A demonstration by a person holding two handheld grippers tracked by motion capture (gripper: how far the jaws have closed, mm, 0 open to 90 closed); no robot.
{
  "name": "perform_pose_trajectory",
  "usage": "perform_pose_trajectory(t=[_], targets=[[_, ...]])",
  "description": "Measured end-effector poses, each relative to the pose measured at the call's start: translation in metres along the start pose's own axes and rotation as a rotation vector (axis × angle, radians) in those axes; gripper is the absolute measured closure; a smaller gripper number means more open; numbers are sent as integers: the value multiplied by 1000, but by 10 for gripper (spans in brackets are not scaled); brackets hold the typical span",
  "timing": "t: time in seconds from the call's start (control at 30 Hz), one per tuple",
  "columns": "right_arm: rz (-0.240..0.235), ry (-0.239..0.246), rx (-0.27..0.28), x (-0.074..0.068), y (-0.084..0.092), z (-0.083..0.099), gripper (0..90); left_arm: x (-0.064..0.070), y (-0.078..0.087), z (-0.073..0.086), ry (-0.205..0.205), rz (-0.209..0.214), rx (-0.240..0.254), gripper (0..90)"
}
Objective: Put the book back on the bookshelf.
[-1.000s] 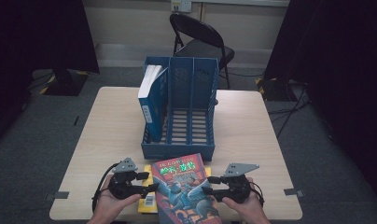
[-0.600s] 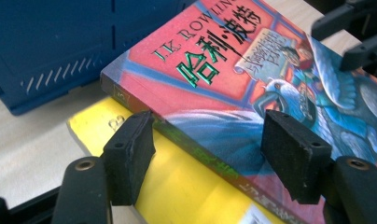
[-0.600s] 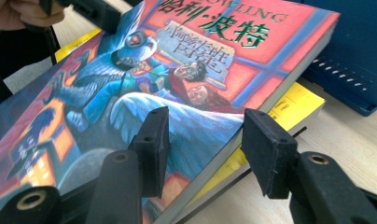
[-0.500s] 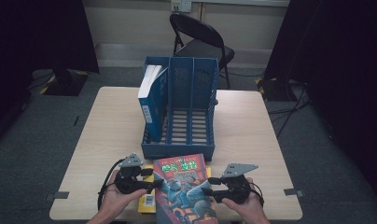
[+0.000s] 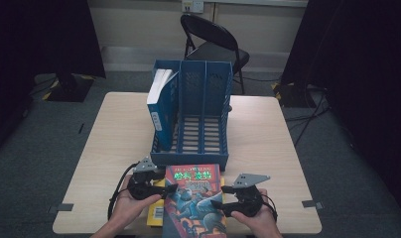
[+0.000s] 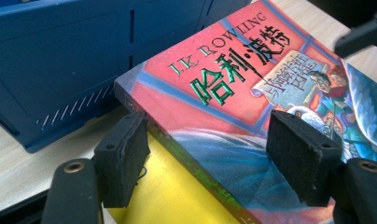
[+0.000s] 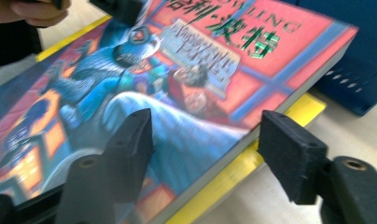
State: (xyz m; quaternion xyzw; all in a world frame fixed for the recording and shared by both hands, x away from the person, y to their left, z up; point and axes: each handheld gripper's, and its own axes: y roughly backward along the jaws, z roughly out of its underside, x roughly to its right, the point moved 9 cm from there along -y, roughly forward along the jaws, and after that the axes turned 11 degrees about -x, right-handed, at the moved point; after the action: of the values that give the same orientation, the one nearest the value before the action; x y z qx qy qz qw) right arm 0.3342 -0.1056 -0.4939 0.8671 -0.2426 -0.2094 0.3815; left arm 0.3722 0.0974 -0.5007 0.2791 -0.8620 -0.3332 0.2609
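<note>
1. I have the left gripper (image 5: 159, 190) at the left edge of the red-and-blue illustrated paperback book (image 5: 194, 198). In the left gripper view its jaws stand apart and have just been opening; the book's corner and spine edge lie between the pads (image 6: 123, 156), with no pad pressing on it. Released.
2. The right gripper (image 5: 223, 204) sits at the book's right edge. In the right gripper view its jaws have just been opening too; the edge lies between them and 1 pad (image 7: 130, 140) sits over the cover, but I see no squeeze. Released.
3. The book lies flat on top of a yellow flat book (image 6: 177, 200), which peeks out beneath both claws. Just beyond the fingertips stands the blue plastic 3-slot file rack (image 5: 203, 114), with a blue-and-white book (image 5: 159, 106) upright in its left slot. All of it rests on the light wooden table (image 5: 268, 144).
4. Risk: closing with a lower pad too low could pinch the yellow book along with the top one, so both lift, or the lower one gets dragged off the near table edge.
5. Risk: the cover looks glossy; a shallow bite on 1 edge could let the book slip or fan open when raised.
6. Risk: the rack is close ahead; tipping the book up carelessly could knock its front lip.
</note>
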Motion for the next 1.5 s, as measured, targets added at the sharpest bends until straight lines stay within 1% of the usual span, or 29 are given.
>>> perform_pose_trajectory(t=[0.03,0.07,0.13,0.17,0.2,0.33,0.4,0.57,0.67,0.73,0.8,0.9,1.03,1.13,1.2,1.23,1.27,1.33,1.37,1.4,1.43,1.5], targets=[[13,4,-4,0,-1,-2,328,0,1,1,-10,12,0,291],[23,5,-4,1,-3,-4,315,1,2,2,-15,15,-8,294],[27,-8,0,3,-4,-6,303,3,3,3,-14,21,-13,303],[26,-16,-1,4,-5,-6,295,3,3,4,-16,24,-12,305],[15,-41,-3,6,-6,-6,283,4,4,5,-18,27,-11,306],[-2,-68,0,7,-7,-6,271,6,5,8,-18,30,-3,313],[-16,-92,4,8,-10,-6,240,7,5,8,-17,29,-4,313],[6,-113,0,8,-15,-10,183,6,5,8,-15,30,-4,313],[9,-133,12,10,-17,-12,187,6,5,8,-16,30,-2,312],[11,-157,11,11,-17,-14,222,6,5,8,-16,28,-2,311],[10,-183,17,14,-16,-14,292,6,5,8,-14,27,0,311],[-16,-232,43,19,-12,-13,397,7,5,8,-12,24,2,311],[-56,-290,68,24,-10,-12,484,6,5,8,-18,27,-1,312],[-84,-308,97,27,-6,-12,567,6,5,8,-20,29,3,311],[-112,-315,116,27,-2,-13,588,6,5,8,-21,27,3,311],[-116,-312,124,27,-1,-14,593,6,5,8,-20,26,3,310],[-111,-304,120,26,0,-14,591,6,5,8,-20,26,4,310],[-121,-310,128,25,1,-14,594,6,5,9,-21,27,4,310],[-122,-301,132,25,1,-13,619,6,5,8,-21,26,4,310],[-127,-299,148,25,3,-14,637,6,5,8,-20,26,4,310],[-143,-304,160,25,4,-16,639,6,5,8,-20,26,4,310],[-159,-301,174,25,6,-18,656,6,5,8,-19,26,4,310]])
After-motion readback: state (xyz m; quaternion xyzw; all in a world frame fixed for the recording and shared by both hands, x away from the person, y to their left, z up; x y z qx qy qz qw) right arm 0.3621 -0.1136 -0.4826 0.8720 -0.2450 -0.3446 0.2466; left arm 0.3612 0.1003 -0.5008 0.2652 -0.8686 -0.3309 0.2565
